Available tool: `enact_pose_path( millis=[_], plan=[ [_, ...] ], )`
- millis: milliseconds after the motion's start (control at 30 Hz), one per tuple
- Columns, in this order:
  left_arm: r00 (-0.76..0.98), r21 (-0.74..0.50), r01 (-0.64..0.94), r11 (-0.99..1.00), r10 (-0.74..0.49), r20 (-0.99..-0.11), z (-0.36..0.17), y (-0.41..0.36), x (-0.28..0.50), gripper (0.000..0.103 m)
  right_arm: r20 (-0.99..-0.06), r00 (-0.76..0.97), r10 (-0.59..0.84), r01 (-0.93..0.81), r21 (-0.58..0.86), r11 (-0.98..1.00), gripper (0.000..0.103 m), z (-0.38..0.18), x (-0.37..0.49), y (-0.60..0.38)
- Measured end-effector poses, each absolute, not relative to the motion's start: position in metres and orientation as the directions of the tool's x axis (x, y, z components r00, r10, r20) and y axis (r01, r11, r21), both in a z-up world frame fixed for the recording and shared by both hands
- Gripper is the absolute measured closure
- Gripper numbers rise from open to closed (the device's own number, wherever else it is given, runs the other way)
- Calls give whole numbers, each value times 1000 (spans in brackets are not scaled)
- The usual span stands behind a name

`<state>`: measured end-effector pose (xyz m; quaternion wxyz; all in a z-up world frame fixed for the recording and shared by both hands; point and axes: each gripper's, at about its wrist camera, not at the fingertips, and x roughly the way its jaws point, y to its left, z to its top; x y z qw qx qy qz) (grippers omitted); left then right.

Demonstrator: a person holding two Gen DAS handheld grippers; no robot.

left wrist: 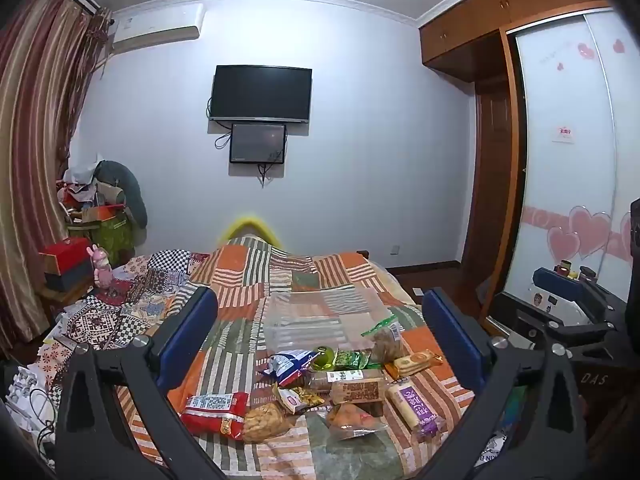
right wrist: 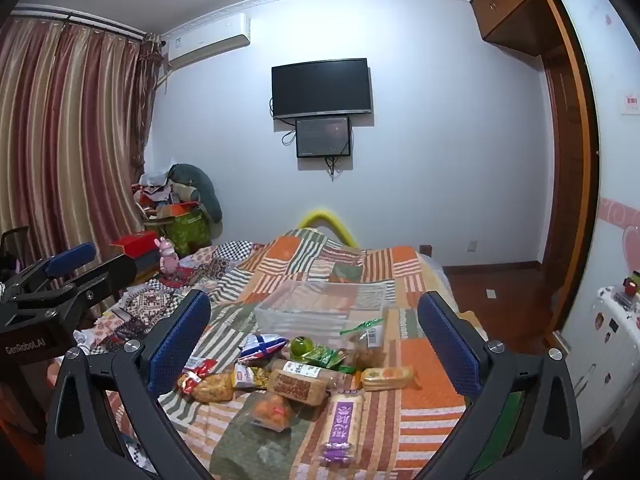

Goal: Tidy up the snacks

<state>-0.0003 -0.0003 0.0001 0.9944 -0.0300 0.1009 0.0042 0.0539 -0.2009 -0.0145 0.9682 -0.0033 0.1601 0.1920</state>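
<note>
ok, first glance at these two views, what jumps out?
A heap of mixed snack packets lies on the orange-and-green striped patchwork bedspread, with a clear plastic storage box just behind it. The left gripper and right gripper both hang open over the pile, holding nothing. On the far wall, a black flat-screen television is mounted above a smaller dark screen.

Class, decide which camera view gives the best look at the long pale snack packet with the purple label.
The right wrist view: the long pale snack packet with the purple label lies central, full length, unobstructed. The left wrist view shows the same packet off to the right, foreshortened, near the blue finger pad.
</note>
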Motion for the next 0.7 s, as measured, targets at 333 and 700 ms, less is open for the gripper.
enact_pose_path(
  millis=[333,700],
  plan=[
    [977,-60,4,998,-17,-213,6,0,0,0,-317,873,371,-374,52,926,0,-14,54,-201],
    [976,-54,-6,999,-6,-218,1,-3,2,0,-312,872,376,-378,58,924,0,-12,52,-197]
  ],
)
